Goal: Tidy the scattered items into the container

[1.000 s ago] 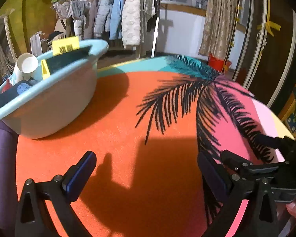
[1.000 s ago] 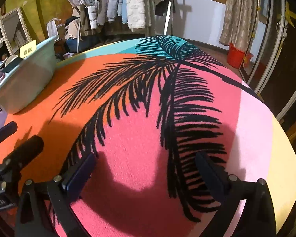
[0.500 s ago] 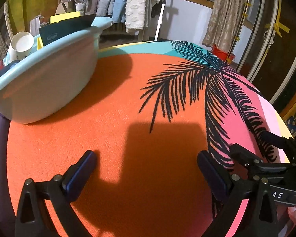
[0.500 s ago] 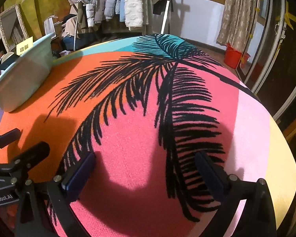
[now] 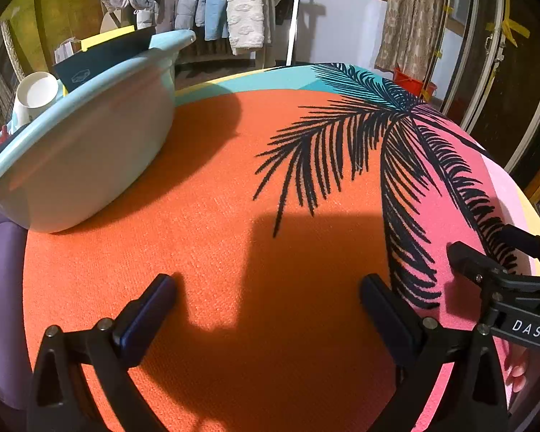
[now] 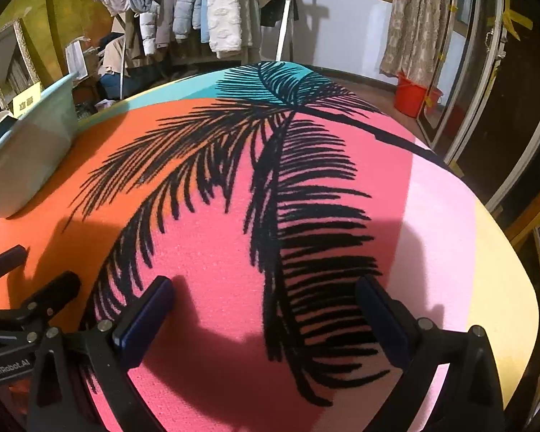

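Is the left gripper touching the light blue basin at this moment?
Apart. In the left wrist view the open left gripper hovers over bare orange mat, and a wide stretch of mat separates its fingertips from the basin.

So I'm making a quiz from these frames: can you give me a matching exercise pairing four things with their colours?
Things:
1. basin
2. cup
3. bucket
4. palm leaf print

Colours:
a. red
b. black
c. light blue
d. white

Pairs: 1-c, 2-d, 3-a, 4-b
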A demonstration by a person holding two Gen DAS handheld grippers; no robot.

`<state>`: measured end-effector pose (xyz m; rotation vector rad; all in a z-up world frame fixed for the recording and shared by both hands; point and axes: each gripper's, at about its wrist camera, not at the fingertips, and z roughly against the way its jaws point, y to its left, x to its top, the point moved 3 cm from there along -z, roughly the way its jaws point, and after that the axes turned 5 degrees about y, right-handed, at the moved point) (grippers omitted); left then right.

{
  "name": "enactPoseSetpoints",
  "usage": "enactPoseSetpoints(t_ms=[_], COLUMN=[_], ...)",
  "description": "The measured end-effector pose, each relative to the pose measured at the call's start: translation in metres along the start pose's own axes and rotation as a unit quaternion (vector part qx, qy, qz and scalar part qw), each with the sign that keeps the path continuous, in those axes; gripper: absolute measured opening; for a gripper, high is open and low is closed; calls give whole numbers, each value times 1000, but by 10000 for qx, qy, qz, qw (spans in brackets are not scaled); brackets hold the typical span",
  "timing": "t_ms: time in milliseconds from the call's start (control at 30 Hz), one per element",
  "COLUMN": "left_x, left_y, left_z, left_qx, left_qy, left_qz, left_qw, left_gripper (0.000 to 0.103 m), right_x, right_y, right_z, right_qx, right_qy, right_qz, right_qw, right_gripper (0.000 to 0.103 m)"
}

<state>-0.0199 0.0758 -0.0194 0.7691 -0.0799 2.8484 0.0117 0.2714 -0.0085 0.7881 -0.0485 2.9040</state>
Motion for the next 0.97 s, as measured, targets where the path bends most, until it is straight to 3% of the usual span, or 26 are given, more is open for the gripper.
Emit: enactPoseSetpoints(t_ms=[967], left_x=[0], left_y=[-1], left_z=[-1], left_qx=[10], left_qy=[-1], left_qz=[0], left_qw=[10000], left_gripper=[103], right_x=[0], right_y=[0], right_z=[-1], right_qx=[-9], right_qy=[6], right_qz=[11], right_qw=[10000], right_gripper=[103])
